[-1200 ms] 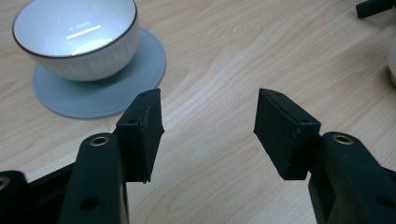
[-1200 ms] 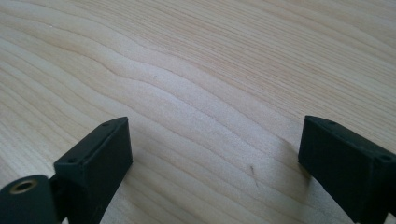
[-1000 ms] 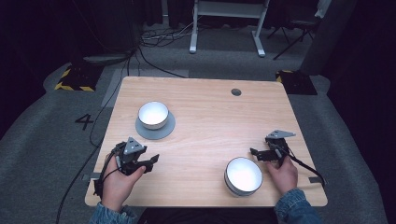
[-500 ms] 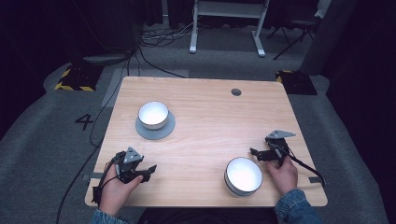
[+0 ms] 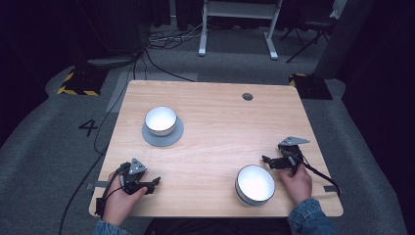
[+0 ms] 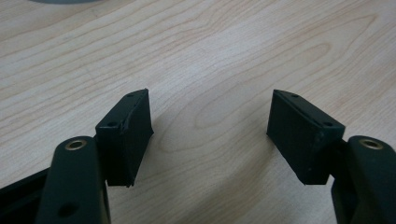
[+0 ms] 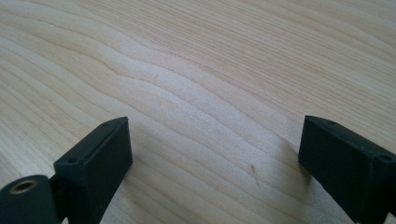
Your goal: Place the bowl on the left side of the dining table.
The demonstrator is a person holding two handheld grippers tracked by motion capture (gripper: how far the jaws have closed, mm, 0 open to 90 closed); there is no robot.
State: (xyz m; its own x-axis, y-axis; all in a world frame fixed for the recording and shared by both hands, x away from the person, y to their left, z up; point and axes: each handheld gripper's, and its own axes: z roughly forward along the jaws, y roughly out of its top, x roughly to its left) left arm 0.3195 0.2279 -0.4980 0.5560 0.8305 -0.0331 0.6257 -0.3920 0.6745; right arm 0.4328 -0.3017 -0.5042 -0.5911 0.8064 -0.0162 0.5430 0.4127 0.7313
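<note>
Two white bowls stand on the wooden table point(image 5: 215, 132): the far bowl point(image 5: 160, 120) sits on a single round grey saucer point(image 5: 163, 134) toward the left side, and the near bowl point(image 5: 255, 184) rests directly on the wood close to the front edge, right of centre. Two grippers are held low over the table. The left gripper point(image 5: 152, 183) is at the front left corner, well apart from both bowls, its jaws spread wide with nothing but bare wood between them. The right gripper point(image 5: 267, 160) lies just beside the near bowl, behind and to its right, jaws likewise spread apart and gripping nothing
</note>
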